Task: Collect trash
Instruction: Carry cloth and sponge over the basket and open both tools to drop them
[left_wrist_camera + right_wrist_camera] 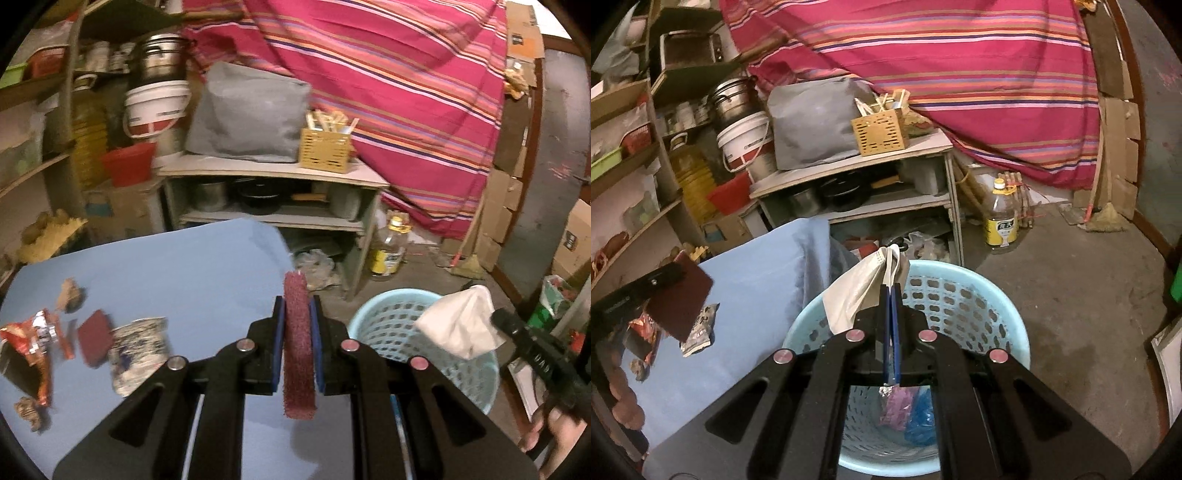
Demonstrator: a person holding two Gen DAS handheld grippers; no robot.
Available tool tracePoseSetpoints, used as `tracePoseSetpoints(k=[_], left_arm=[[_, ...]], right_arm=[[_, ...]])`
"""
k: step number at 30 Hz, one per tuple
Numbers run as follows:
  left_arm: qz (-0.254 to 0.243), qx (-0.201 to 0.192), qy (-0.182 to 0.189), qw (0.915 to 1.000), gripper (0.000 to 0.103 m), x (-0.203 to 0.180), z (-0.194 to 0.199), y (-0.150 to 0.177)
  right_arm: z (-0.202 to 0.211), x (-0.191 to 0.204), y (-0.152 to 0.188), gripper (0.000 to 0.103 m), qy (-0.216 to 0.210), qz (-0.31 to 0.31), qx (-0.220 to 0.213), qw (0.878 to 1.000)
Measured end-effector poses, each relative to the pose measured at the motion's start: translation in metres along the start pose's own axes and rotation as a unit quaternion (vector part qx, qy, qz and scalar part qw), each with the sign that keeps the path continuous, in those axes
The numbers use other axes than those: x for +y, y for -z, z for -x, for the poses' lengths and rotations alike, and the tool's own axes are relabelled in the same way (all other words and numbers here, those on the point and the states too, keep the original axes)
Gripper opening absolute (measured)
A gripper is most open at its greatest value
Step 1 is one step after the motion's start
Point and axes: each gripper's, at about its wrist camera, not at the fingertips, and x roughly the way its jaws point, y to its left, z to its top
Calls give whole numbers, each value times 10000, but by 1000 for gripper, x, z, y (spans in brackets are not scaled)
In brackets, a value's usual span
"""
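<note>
Left gripper (298,314) clamped a maroon scouring pad (298,347) edgewise above the counter (184,258). Right gripper (891,295) pinched a white wrapper (858,291) over the blue basket (960,280) directly below.

Table litter (74,343) motion-blurred.

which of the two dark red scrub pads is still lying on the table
The flat scrub pad between the snack wrapper and crumpled packet; the other pad is pinched in the left claw.
</note>
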Motion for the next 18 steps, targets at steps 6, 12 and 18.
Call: tracePoseSetpoints(k=[6,12,18], left_arm=[[-160,176,364,9991,14,-38,-30,-4],[-104,437,702,9965,14,-60,-60,1],[-326,649,796,9942,15,-80,-82,8]], right_arm=[[-4,-20,0,2,118,-174,81,9997],[-5,-37,2,2,270,-384,137,9988],[-10,-40,3,2,375,-347,219,9985]])
